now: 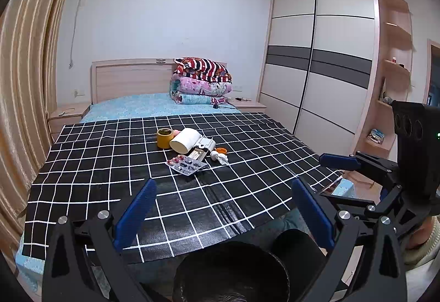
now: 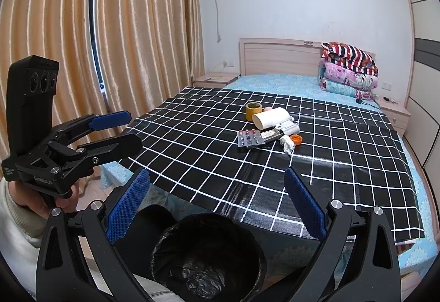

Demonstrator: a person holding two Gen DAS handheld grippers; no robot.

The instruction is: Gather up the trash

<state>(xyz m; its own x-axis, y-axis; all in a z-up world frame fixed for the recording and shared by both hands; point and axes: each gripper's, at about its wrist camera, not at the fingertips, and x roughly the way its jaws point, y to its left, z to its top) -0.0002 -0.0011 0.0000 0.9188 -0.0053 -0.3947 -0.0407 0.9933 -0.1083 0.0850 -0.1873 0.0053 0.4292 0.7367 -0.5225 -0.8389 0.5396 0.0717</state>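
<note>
both grippers are spread wide and carrying nothing. going left to right: my left gripper [image 1: 224,215] hangs over the near edge of the bed, blue pads apart, and my right gripper [image 2: 216,204] sits beside it, just as wide.

below and between them stands the bin [image 2: 209,255], lined with a black bag. what i can see of its inside looks bare of trash, so i'd say collecting has not started.

everything to sort lies in one cluster in the middle of the black checked cloth [image 1: 110,164], well away from both grippers. at its left, a yellow tape roll [image 1: 164,138] stands upright, touching a white paper roll [image 1: 185,143] on its side. in front is a blister pack of pills [image 1: 186,163]. right of that, a crumpled white tissue [image 1: 220,158], with an orange cap [image 1: 221,150] just behind it and a small white box [image 1: 205,144] next to the paper roll.

my guess is the tissue and cap are the trash; all of it is left to do.
</note>
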